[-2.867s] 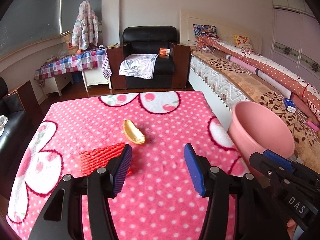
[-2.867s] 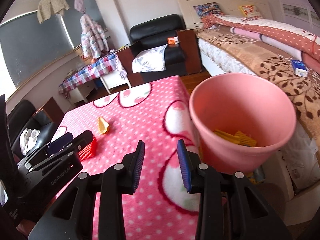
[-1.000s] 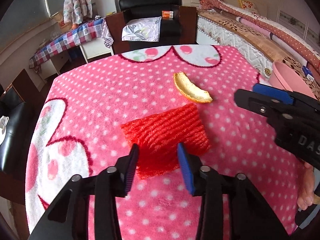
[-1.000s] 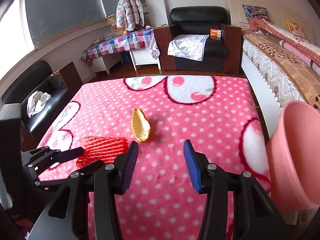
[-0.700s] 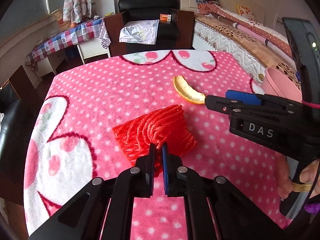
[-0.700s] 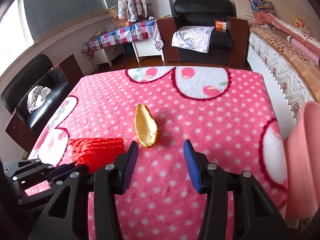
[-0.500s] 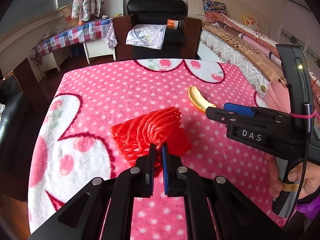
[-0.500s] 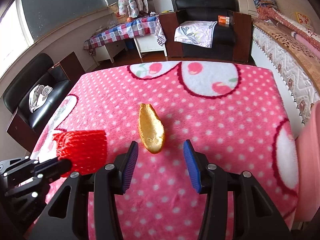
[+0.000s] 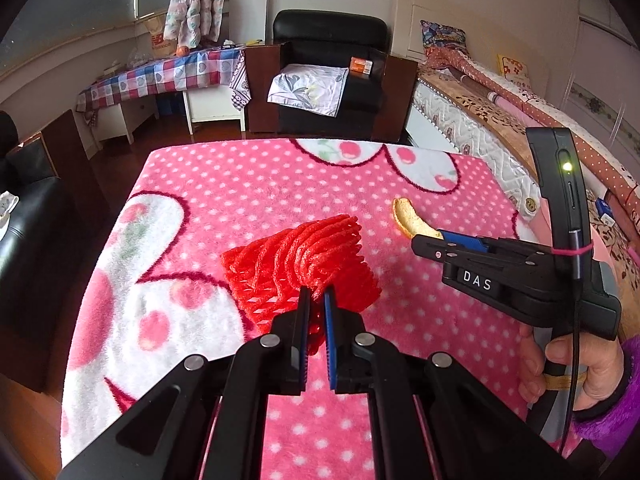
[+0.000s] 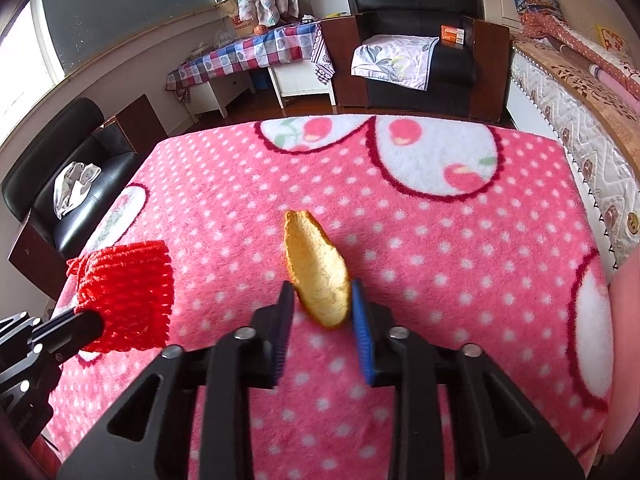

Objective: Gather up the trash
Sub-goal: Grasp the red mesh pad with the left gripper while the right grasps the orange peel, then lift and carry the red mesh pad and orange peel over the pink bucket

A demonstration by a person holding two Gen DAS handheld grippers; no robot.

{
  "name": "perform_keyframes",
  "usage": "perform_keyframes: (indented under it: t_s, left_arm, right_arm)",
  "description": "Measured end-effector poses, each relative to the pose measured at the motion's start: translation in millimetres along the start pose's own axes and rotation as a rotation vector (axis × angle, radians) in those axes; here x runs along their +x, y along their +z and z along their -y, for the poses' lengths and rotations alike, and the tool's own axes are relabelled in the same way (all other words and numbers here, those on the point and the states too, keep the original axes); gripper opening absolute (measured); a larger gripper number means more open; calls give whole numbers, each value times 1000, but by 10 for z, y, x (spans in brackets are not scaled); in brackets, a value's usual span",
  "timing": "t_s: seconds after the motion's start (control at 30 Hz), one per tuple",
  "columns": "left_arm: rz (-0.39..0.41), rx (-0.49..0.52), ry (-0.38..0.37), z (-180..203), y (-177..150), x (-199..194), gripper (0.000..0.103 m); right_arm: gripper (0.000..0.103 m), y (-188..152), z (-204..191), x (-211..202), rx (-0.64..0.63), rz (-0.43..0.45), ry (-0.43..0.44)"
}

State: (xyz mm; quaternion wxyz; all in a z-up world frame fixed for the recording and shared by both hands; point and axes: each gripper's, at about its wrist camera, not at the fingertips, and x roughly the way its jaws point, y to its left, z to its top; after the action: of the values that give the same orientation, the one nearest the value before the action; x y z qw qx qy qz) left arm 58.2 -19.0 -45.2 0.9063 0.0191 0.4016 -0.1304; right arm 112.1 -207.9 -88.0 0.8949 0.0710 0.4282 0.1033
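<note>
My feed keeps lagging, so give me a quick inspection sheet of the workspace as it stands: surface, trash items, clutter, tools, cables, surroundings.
Surface: pink fleece blanket with white dots, cherry prints at the far edge.
Job's things: red foam mesh sleeve; curved orange fruit peel; edge of pink plastic bucket at right.
Clutter: nothing seen.
Tools: left tool shut on the mesh sleeve; right tool has just been closing, pads against the peel.
Cables: black cable hanging from the right tool's handle.
Surroundings: black leather armchair, checked-cloth side table, bed.
</note>
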Motion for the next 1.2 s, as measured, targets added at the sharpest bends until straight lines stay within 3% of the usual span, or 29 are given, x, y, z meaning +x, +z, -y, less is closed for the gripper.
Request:
perform_keyframes:
  t_s: [0.63, 1.2]
  left_arm:
    - [109, -41, 32, 196, 86, -331, 6]
    - [135, -24, 46, 543, 116, -384, 6]
  right_arm:
    - [20, -325, 123, -892, 44, 152, -11]
    - [20, -451, 280, -1374, 90, 247, -36]
